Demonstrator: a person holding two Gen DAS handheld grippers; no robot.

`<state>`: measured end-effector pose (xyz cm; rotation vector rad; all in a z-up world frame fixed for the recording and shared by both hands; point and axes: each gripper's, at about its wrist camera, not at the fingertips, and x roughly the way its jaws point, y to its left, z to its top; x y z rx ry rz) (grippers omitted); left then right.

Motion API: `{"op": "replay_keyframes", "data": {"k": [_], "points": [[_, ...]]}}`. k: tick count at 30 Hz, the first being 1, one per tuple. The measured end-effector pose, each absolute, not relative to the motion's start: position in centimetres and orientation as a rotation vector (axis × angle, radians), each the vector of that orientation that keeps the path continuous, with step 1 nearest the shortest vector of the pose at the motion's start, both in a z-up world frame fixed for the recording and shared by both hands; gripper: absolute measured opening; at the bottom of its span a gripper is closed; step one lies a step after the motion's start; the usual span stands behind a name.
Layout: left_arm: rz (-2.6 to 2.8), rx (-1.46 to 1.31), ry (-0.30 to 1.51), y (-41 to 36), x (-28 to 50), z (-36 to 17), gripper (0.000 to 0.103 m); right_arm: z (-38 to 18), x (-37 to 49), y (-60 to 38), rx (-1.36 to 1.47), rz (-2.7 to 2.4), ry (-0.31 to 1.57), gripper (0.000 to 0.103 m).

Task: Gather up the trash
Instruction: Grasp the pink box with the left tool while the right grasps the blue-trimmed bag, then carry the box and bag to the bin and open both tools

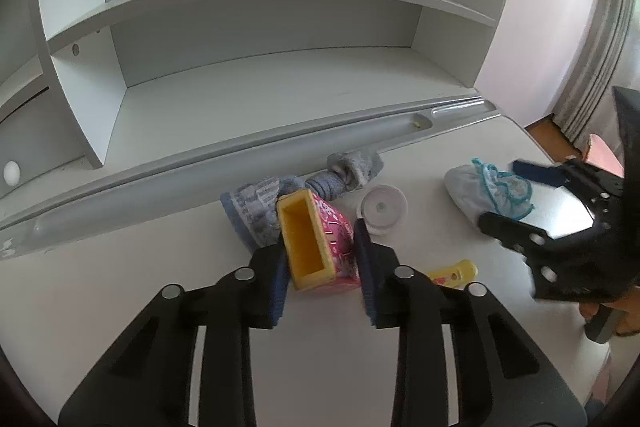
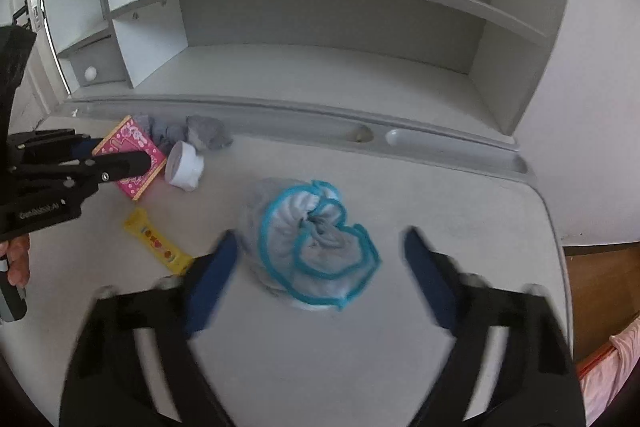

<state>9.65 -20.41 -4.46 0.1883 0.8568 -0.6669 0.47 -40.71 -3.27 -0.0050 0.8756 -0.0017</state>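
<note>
Left wrist: left gripper (image 1: 322, 251) jaws clamp pink box (image 1: 320, 247).

Only one marking shows — small white lettering on the left gripper (image 2: 150, 159) body, lower left, too blurred to read.

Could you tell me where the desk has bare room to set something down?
Bare: the front of the desk, and its right side past the shoe cover. Crowded: the back left, where pink box, socks, lid and yellow wrapper cluster.
</note>
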Motion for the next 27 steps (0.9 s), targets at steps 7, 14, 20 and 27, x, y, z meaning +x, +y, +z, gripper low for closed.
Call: {"op": "replay_keyframes", "data": {"k": [7, 14, 20, 27], "points": [[-0.686, 0.172, 0.841, -19.6, 8.6, -3.4, 0.017, -2.3, -0.9, -41.1, 0.074, 0.026, 0.841, 0.026], [-0.680, 0.168, 0.815, -18.0, 6.7, -2.0, 0.017, -0.8, -3.7, -41.4, 0.089, 0.005, 0.810, 0.026], [-0.659, 0.157, 0.794, -16.4, 4.9, -1.1, 0.016, -1.0, -6.0, -41.2, 0.127, 0.006, 0.824, 0.026], [-0.671, 0.148, 0.781, -15.7, 3.0, -0.6, 0.016, -1.7, -8.7, -41.3, 0.166, -0.003, 0.831, 0.026]]}}
